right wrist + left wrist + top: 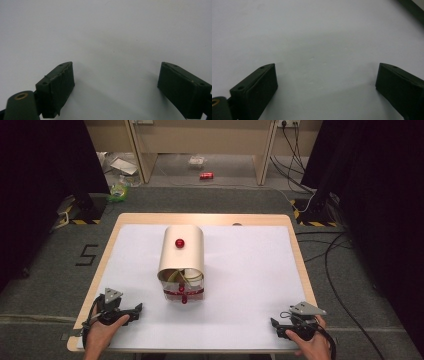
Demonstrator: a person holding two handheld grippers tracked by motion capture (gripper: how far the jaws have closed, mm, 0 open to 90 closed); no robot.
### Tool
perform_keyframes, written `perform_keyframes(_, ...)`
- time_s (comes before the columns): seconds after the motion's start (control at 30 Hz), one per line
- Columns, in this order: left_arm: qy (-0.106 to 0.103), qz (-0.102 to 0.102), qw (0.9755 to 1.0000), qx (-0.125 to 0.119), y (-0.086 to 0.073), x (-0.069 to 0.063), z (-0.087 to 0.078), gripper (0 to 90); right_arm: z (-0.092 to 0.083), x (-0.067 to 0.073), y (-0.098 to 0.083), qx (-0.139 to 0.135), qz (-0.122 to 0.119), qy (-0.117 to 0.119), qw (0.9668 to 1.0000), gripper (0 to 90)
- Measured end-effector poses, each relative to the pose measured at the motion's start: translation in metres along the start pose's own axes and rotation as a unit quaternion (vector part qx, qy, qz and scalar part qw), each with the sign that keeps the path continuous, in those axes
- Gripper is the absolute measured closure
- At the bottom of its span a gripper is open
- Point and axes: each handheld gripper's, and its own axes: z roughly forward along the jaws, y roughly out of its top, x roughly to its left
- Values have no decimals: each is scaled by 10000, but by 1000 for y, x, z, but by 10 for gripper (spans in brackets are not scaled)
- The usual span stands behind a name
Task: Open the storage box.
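Note:
A beige, arch-shaped container (190,255) with a red knob (179,243) on top stands mid-table on the white sheet (250,270). At its near end I see a clear part with a red clasp (183,293), and something yellowish inside. My left gripper (136,311) rests at the near left corner, in a hand and pointing right. Its jaws (327,75) stand open over bare white sheet. My right gripper (274,324) rests at the near right corner, pointing left. Its jaws (116,72) are likewise open, with nothing between them.
The wooden table edge (300,255) frames the sheet. On the floor beyond lie a red can (206,175), scattered packaging (120,190) and cables (330,250). Dark curtains hang at both sides.

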Motion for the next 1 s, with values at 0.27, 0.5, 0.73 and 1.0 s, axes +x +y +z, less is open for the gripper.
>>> perform_keyframes(0.27,-7,79,9999,-72,0,-2,-2,68,0,-1,-1,-42,-11,34,10000,134)
perform_keyframes(0.5,-258,157,9993,-208,-2,-7,-7,153,0,-1,-1,-52,-14,38,10000,132)
perform_keyframes(0.73,-433,440,9963,-597,1,-31,-24,154,0,-1,-2,-76,-51,35,10000,132)
perform_keyframes(1.0,-787,782,9890,-978,-5,-59,-48,173,1,-1,-2,-62,4,42,10000,130)
